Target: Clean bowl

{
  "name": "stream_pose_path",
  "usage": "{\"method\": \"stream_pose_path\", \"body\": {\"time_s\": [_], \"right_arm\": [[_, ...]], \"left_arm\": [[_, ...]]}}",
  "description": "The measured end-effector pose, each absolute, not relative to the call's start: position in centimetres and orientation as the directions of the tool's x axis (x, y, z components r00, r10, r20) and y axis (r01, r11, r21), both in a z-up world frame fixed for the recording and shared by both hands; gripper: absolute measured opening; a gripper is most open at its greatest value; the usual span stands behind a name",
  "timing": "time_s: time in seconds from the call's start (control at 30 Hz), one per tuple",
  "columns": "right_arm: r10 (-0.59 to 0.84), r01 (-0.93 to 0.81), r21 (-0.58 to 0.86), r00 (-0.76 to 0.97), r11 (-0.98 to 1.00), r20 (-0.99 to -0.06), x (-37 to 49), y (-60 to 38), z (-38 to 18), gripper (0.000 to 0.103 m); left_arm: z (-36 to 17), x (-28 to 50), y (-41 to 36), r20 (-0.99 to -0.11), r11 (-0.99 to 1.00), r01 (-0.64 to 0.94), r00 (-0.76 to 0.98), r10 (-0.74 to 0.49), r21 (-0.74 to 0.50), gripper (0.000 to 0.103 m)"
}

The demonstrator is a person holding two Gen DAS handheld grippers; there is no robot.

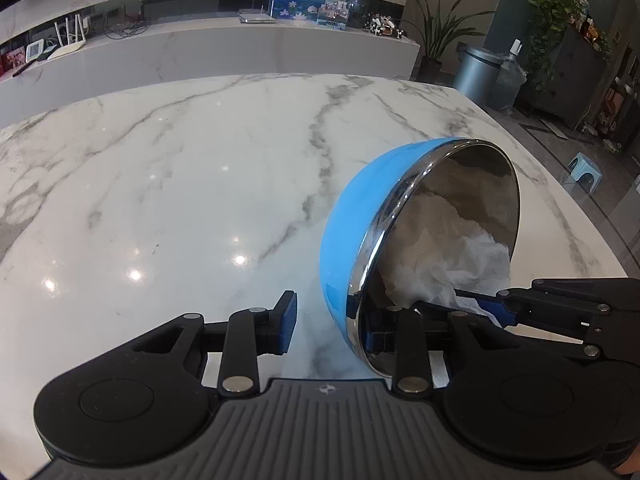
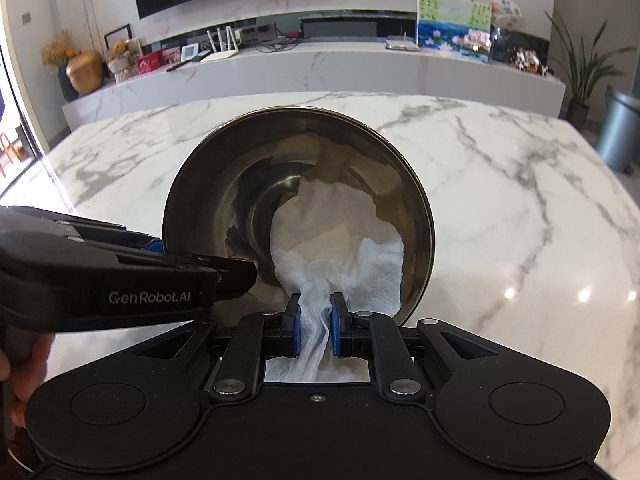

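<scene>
Wiping is the step we judge to be in hand. In the left wrist view, the bowl (image 1: pixel 420 240), blue outside and steel inside, stands tipped on its side on the marble table (image 1: pixel 180 180), toward the right edge, its mouth facing right. Our left tongs (image 1: pixel 334 326) are spread, one finger outside the blue wall and clear of it, the other inside the rim; we cannot tell whether that inner pad touches the steel. The right tongs (image 1: pixel 484 306) reach in from the right with a wad of paper towel (image 1: pixel 472 268) lying on the inner wall. In the right wrist view we look straight into the bowl (image 2: pixel 240 184); the right tongs (image 2: pixel 316 322) are pressed together, pinching the paper towel (image 2: pixel 340 248), whose free end spreads over the lower inside. The left tongs (image 2: pixel 208 260) straddle the rim on the left. Next, we think, the towel must sweep round the wall and base, which calls for a firmer hold on the rim, lest the bowl roll. Nothing else stands on the table; a shelf (image 2: pixel 320 60) of ornaments and a bin (image 2: pixel 620 132) lie well beyond its far edge.
</scene>
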State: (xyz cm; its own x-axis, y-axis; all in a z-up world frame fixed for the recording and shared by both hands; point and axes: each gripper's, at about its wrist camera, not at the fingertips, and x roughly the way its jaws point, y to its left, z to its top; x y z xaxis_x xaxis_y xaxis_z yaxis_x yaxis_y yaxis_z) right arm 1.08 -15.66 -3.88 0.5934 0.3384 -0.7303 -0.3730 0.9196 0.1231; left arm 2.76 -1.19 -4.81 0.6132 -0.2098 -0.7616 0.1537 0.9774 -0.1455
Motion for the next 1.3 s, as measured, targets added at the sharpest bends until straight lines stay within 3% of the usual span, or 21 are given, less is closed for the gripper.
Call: {"method": "stream_pose_path", "body": {"time_s": [0.13,0.2,0.27,0.53,0.9,1.0,1.3], "right_arm": [[0.352,-0.371,0.145,0.584,0.917,-0.731,1.1,-15.8,-3.9,0.011],[0.353,-0.375,0.143,0.583,0.916,-0.731,1.0,-15.8,-3.9,0.011],[0.353,-0.380,0.139,0.583,0.914,-0.732,1.0,-15.6,-3.9,0.011],[0.330,-0.419,0.068,0.593,0.905,-0.735,0.6,-14.8,-3.9,0.011],[0.202,-0.459,-0.215,0.701,0.862,-0.684,-1.0,-13.0,-3.5,0.010],[0.215,-0.472,-0.207,0.692,0.857,-0.689,-1.0,-12.8,-3.7,0.010],[0.256,-0.438,-0.080,0.654,0.896,-0.712,0.0,-13.7,-3.7,0.011]], "left_arm": [[-4.7,2.8,-1.3,-0.765,0.979,0.156,0.612,-0.199,-0.130,0.030],[-4.7,2.8,-1.4,-0.769,0.977,0.168,0.605,-0.206,-0.129,0.026],[-4.7,2.8,-1.6,-0.771,0.974,0.183,0.599,-0.217,-0.132,0.015],[-4.4,2.5,-2.0,-0.779,0.967,0.240,0.588,-0.217,-0.088,0.015],[-3.7,1.8,-2.5,-0.789,0.962,0.272,0.597,-0.144,0.031,0.015],[-3.5,1.6,-2.6,-0.789,0.959,0.277,0.603,-0.122,0.064,0.015],[-4.0,2.0,-1.5,-0.791,0.973,0.225,0.586,-0.174,-0.047,0.026]]}}
